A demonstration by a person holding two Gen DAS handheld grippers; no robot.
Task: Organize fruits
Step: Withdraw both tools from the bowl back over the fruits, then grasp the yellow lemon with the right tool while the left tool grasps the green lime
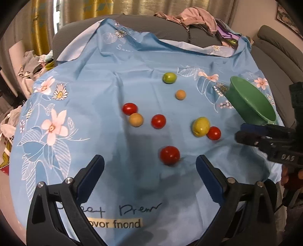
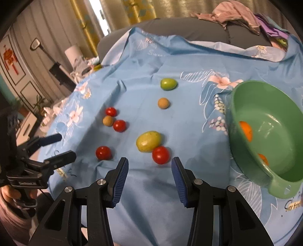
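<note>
Several small fruits lie loose on a blue flowered cloth (image 1: 106, 79). Red tomatoes include one close to my left gripper (image 1: 169, 155) and one close to my right gripper (image 2: 160, 154). A yellow-green fruit (image 2: 148, 141) touches that second tomato. A green fruit (image 2: 168, 84) and tan balls (image 2: 163, 103) lie farther back. A green bowl (image 2: 272, 170) at the right holds two orange fruits (image 2: 246, 130). My left gripper (image 1: 149, 166) is open and empty. My right gripper (image 2: 149, 166) is open and empty, just before the tomato.
The cloth covers a grey sofa (image 1: 272, 49). A pile of clothes (image 2: 236, 13) lies at the back. Clutter and bags (image 1: 11, 121) sit past the cloth's left edge. Curtains (image 1: 75, 9) hang behind.
</note>
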